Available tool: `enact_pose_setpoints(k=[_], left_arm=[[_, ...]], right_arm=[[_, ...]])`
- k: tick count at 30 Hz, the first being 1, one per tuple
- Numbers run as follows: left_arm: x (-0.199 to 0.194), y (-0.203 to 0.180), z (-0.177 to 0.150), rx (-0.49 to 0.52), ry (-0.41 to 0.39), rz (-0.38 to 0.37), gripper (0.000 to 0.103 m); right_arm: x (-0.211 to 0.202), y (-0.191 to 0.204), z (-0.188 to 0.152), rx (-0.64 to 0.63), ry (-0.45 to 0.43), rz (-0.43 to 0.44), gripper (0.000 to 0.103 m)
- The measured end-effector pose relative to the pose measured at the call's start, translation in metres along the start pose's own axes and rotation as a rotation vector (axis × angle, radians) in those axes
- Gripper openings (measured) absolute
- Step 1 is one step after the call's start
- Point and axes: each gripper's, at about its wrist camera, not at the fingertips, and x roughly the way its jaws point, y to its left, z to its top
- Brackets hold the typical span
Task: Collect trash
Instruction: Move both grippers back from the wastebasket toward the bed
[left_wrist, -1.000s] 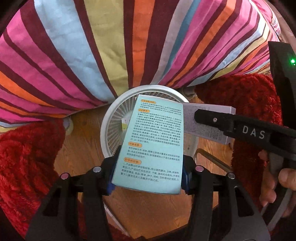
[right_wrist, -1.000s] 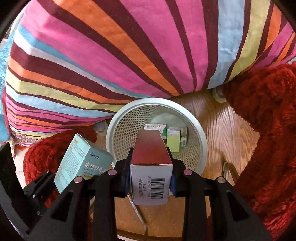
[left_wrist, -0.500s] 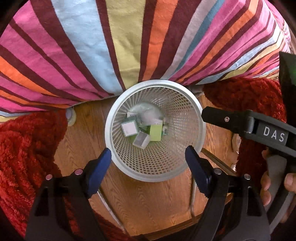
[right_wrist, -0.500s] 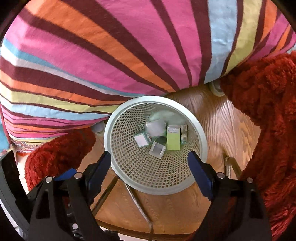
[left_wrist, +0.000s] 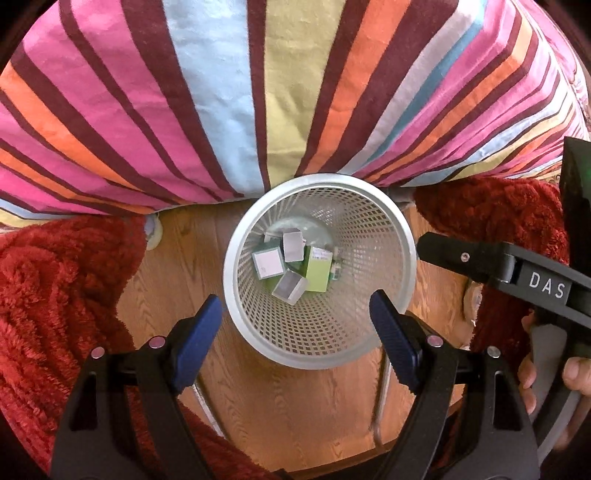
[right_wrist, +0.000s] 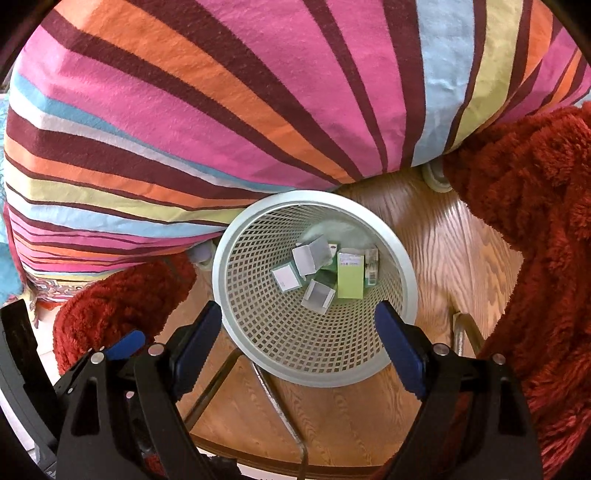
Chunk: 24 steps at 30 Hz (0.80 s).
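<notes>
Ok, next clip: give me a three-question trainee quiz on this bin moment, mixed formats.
1. True or false: the left claw has a box between its fingers.
2. Where do the small boxes lie? A) on the wooden floor B) at the bottom of the white mesh bin C) on the striped bedding
3. Fill in: the right claw is ____.

Key: 1 false; 2 B; 3 open
</notes>
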Motion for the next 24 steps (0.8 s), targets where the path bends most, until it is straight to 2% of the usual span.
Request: enact_pose_setpoints(k=[6,13,15,17,21,24], left_arm=[[-0.011,0.003,-0.001,-0.018,-0.044,0.017,0.080],[-0.032,0.012,-0.001,-0.066,-0.153,0.017,0.080],[-0.038,0.011,-0.001,-0.066,-0.182,0.017,0.080],[-0.046,0.009,-0.001,-0.056,-0.223,0.015,0.080],[-0.062,0.004,-0.001,-0.033,-0.299,0.006,0.080],[-0.079,0.001,0.001,-0.011,-0.376,0.020,0.080]], right_arm=[[-0.009,0.002,-0.002,-0.017,-0.031,0.027,0.085],[-0.029,0.017,-0.006,-0.105,-0.112,0.058,0.085],[-0.034,0.019,-0.007,-0.118,-0.138,0.074,0.089],[-0.041,0.021,-0.007,-0.132,-0.171,0.097,0.094],[-0.060,0.027,-0.009,-0.168,-0.243,0.120,0.095],[-0.087,0.028,-0.010,-0.192,-0.362,0.148,0.095]])
